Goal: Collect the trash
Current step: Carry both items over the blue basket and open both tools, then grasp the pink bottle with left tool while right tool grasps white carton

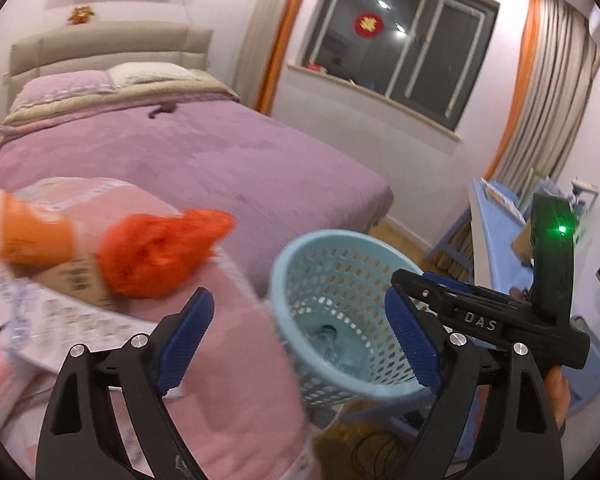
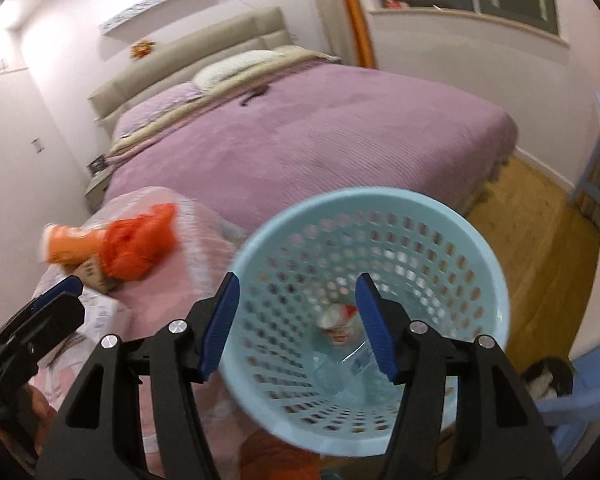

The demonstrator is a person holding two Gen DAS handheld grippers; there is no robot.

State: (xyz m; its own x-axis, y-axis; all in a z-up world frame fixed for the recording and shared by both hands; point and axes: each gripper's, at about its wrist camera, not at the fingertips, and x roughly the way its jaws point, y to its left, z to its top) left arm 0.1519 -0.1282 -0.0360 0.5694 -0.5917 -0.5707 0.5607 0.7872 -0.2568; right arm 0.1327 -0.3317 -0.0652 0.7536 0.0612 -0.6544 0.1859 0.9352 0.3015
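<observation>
A light blue perforated waste basket [image 2: 480, 248] stands beside the bed; it also shows in the left wrist view [image 1: 300, 248]. Inside lie a clear plastic bottle [image 2: 348, 364] and a crumpled white and red wrapper [image 2: 336, 320]. My right gripper [image 2: 296, 328] is open and empty, over the basket's mouth. My left gripper [image 1: 300, 344] is open and empty, over the pink quilt's edge and the basket. On the pink quilt [image 1: 228, 380] lie a crumpled orange-red bag [image 1: 160, 252], an orange and white packet [image 1: 24, 232], a brown cardboard box [image 1: 76, 280] and printed paper [image 1: 60, 320].
The bed has a purple cover [image 1: 220, 152] with a small dark object [image 1: 162, 111] near the pillows. A blue desk [image 1: 496, 232] stands to the right below the curtains. Wooden floor [image 2: 540, 240] runs past the bed's foot. A black cable [image 1: 376, 452] lies on the floor.
</observation>
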